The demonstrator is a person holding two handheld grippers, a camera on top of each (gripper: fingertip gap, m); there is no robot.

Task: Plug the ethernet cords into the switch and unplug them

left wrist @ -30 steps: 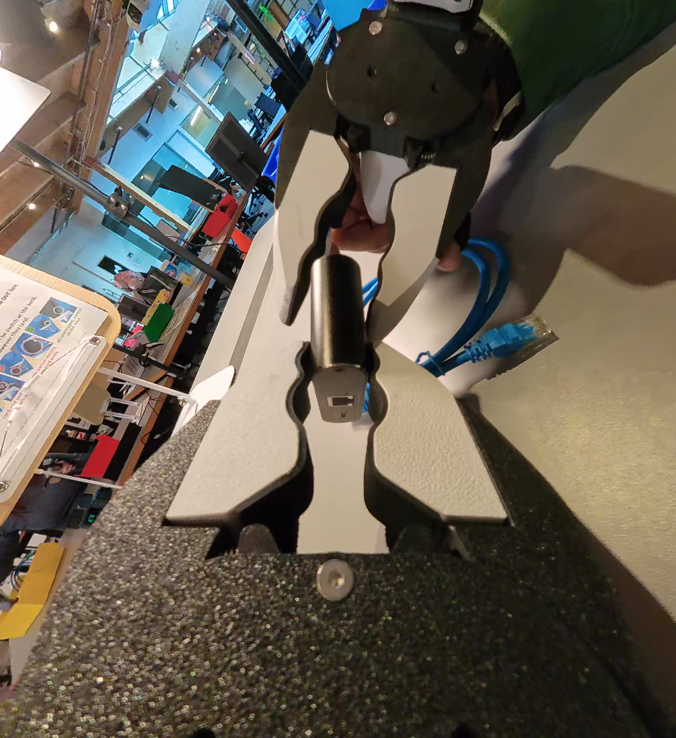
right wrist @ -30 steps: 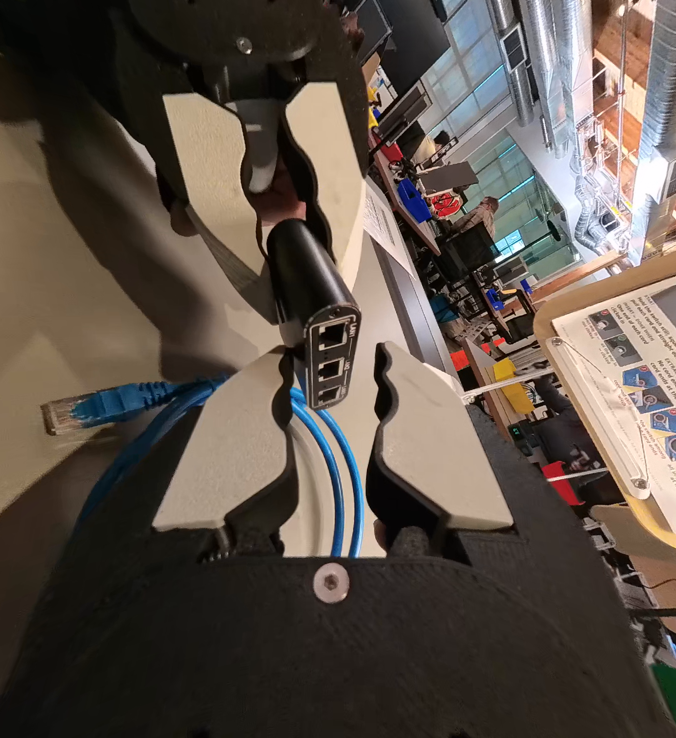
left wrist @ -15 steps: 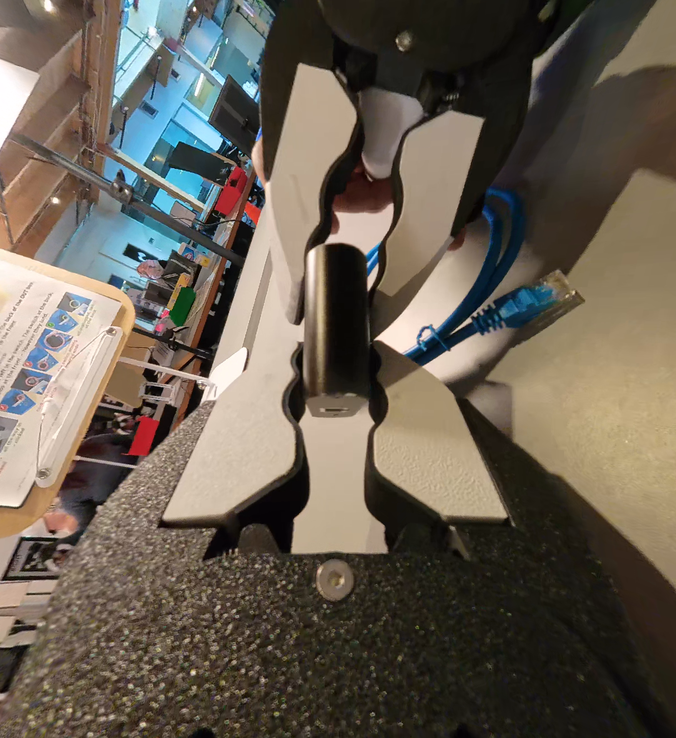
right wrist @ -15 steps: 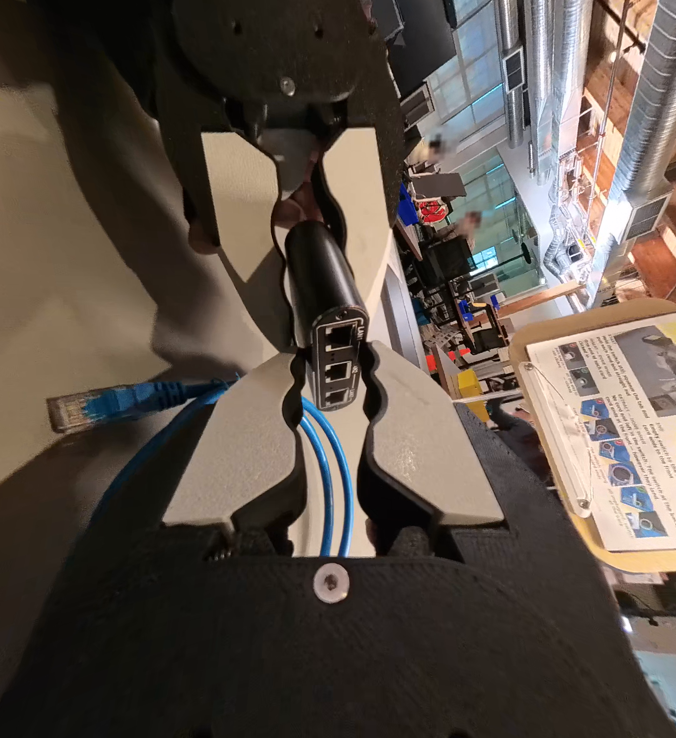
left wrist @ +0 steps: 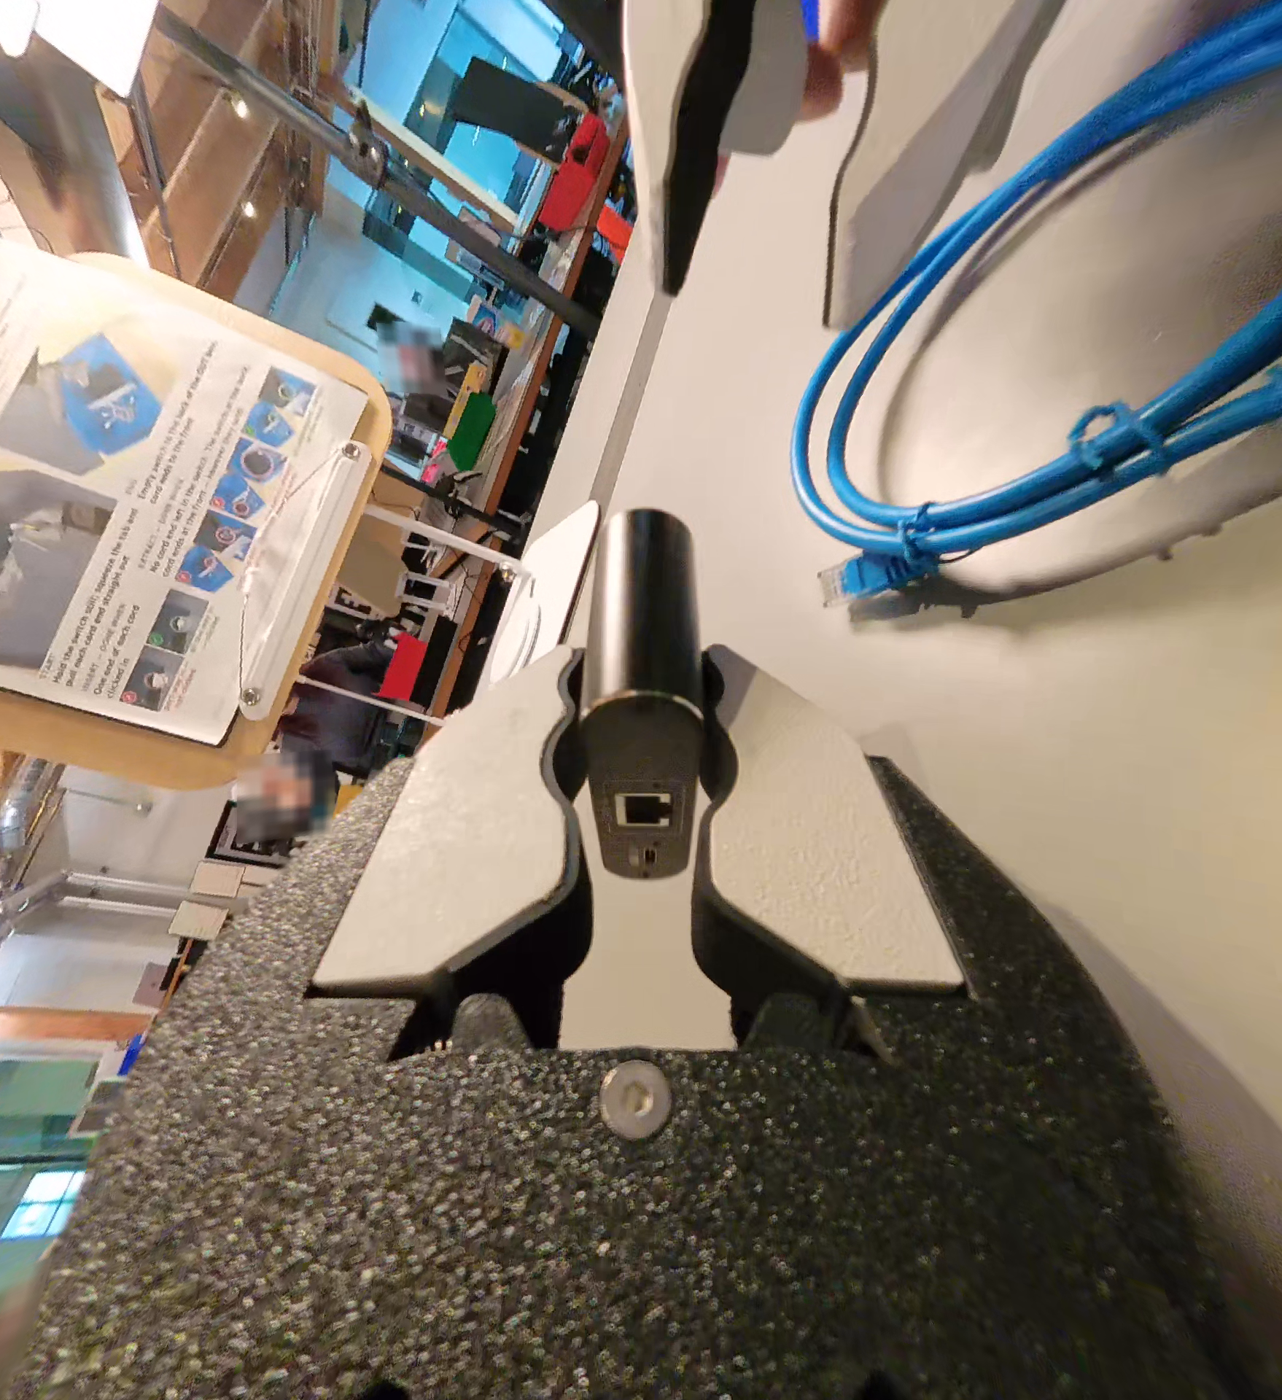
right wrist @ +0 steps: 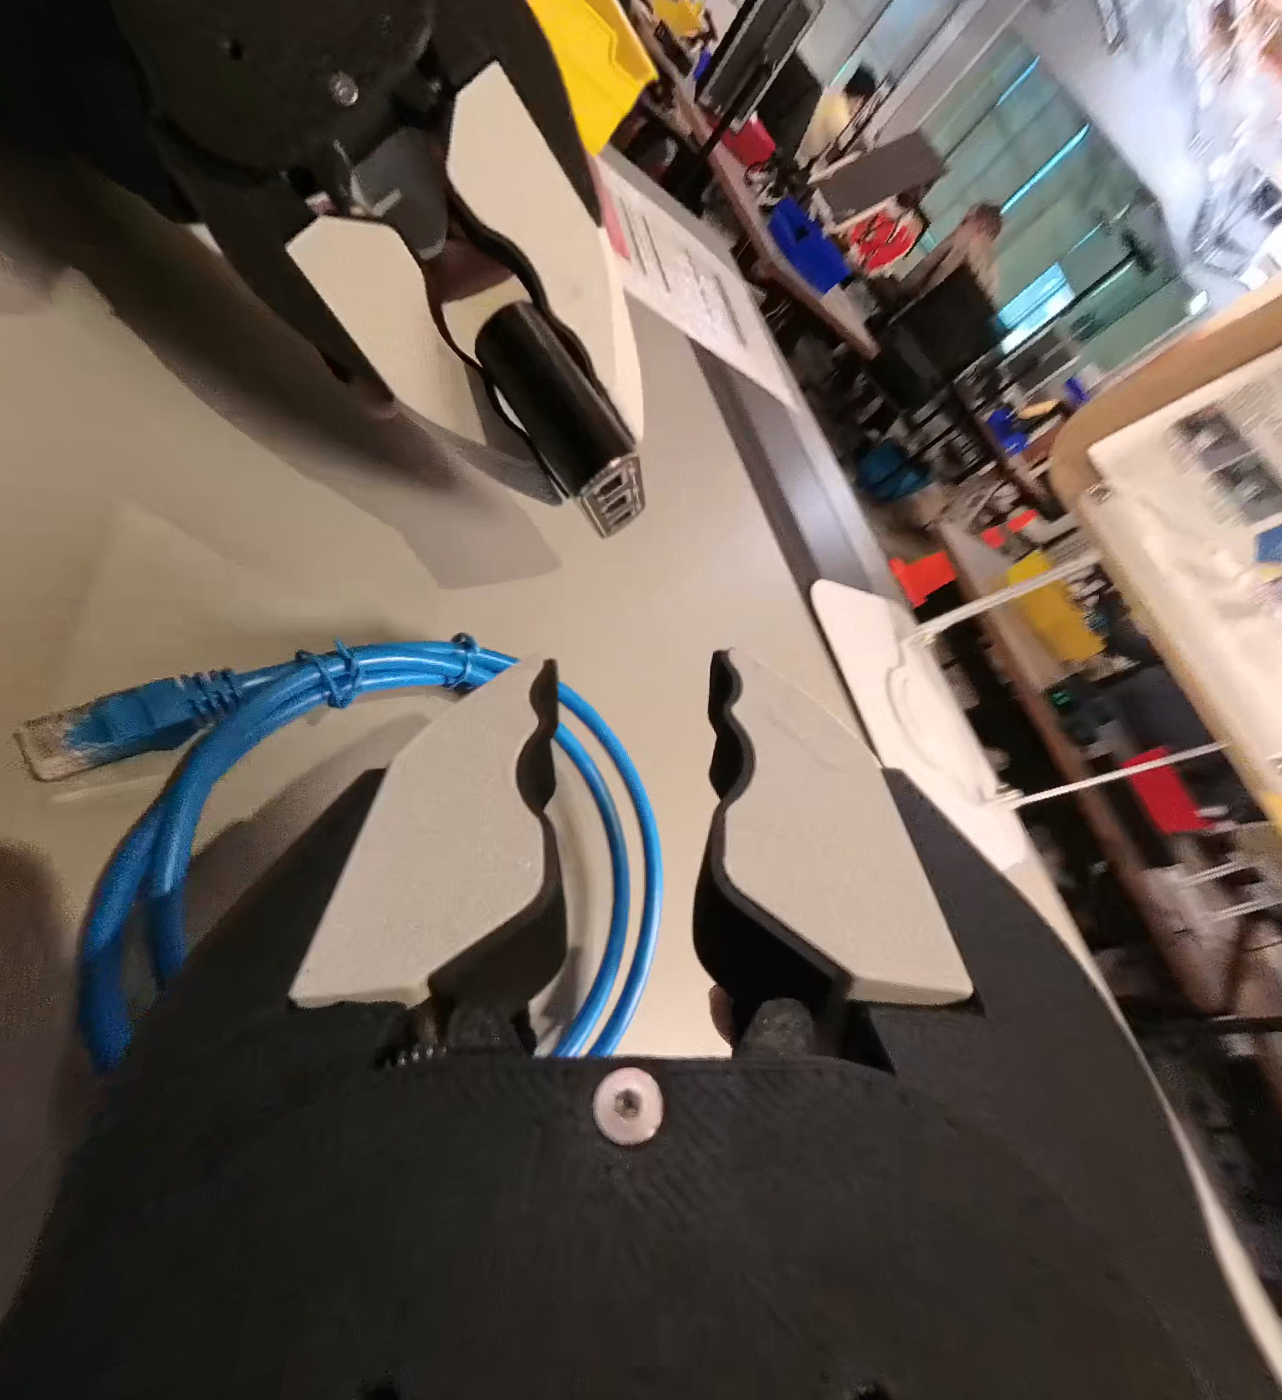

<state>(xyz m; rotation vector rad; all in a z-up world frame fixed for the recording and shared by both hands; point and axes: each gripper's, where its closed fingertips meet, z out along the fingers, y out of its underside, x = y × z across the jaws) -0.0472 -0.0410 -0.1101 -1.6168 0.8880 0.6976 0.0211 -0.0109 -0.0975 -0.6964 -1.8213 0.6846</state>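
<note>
My left gripper (left wrist: 642,670) is shut on the black switch (left wrist: 642,606), which points away from me, its near end face showing one port. The right wrist view shows the same switch (right wrist: 547,401) in the left gripper (right wrist: 585,454), held above the table, its end with three ports towards me. My right gripper (right wrist: 634,667) is open and empty, well apart from the switch. It also shows in the left wrist view (left wrist: 751,303). The blue ethernet cord (right wrist: 365,674) lies coiled and tied on the table, one plug (right wrist: 85,731) free. The cord (left wrist: 1002,364) and a plug (left wrist: 861,583) also show right of the switch.
The beige table (left wrist: 1077,795) carries a white stand base (right wrist: 903,697) and a printed sheet (right wrist: 698,288). A wooden board with an instruction sheet (left wrist: 130,492) stands beyond the table edge; it also shows in the right wrist view (right wrist: 1229,530). A yellow bin (right wrist: 600,60) sits behind. Across from one pair of fingers to the other is roughly 8 cm. My left gripper's tips are some 5 cm from the plug (left wrist: 861,583).
My right gripper, which had closed in on the switch's port end, has opened and drawn back over the cord. The left gripper has kept the switch and tilted it.
</note>
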